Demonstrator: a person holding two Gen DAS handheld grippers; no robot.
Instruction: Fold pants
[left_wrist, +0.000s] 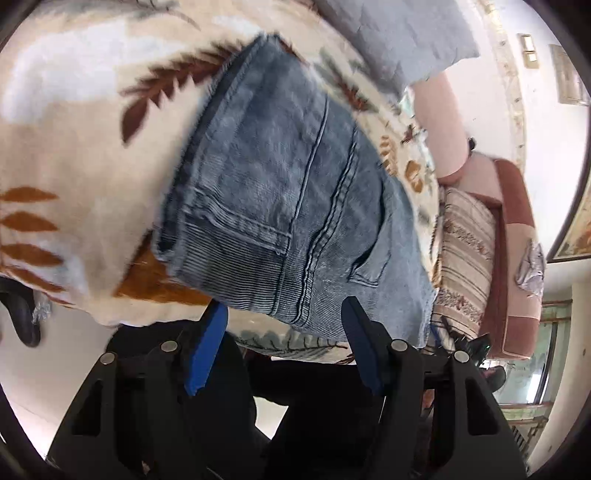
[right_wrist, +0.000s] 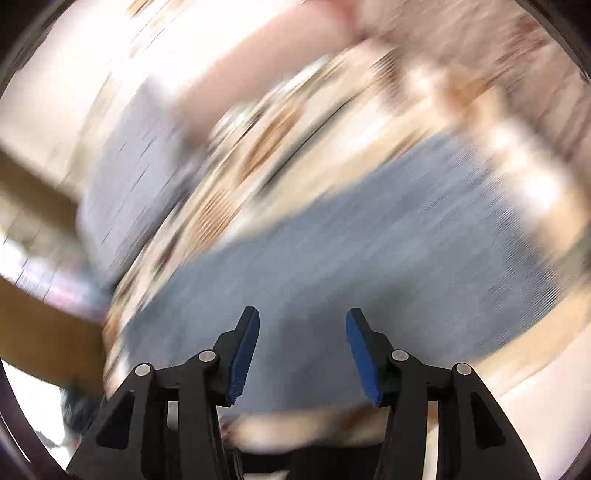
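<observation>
Holding both claws, the left gripper (left_wrist: 284, 314) and right gripper (right_wrist: 302, 319), wide apart and empty near the jeans (left_wrist: 280, 192) on the leafy blanket (left_wrist: 74, 147), we feared our fast right swing might bump the folds loose.

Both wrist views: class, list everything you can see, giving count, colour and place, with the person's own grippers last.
Jeans: one pair, faded blue denim, folded, lying on the blanket.
Blanket: one, cream with brown and grey leaf print, spread under the jeans.
Pillow: one, grey-blue, beyond the jeans.
Striped cushion: one, beige and brown, right of the jeans.
Right wrist view: heavily blurred; only blue denim and cream fabric can be made out.
Left gripper: open, empty, at the jeans' near edge.
Right gripper: open, empty, over denim.
</observation>
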